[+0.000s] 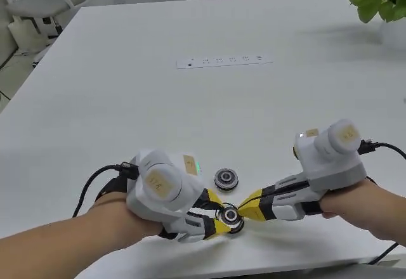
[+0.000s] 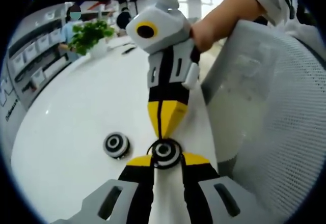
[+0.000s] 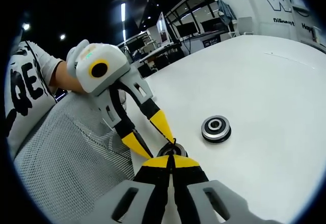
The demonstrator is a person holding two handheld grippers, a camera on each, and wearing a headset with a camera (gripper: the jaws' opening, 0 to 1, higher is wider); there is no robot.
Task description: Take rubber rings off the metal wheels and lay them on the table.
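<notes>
On the table (image 1: 190, 114), left gripper (image 1: 219, 215) clamps a wheel (image 1: 229, 215); right gripper (image 1: 243, 208) pinches its rubber ring (image 2: 164, 142).

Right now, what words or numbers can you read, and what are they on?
"W" and "Diligent": white wall, rest cut off.
Letters on the person's shirt: partly hidden, unreadable.
Stickers on the left gripper and right gripper: too blurred.
Power strip markings: too small.
</notes>
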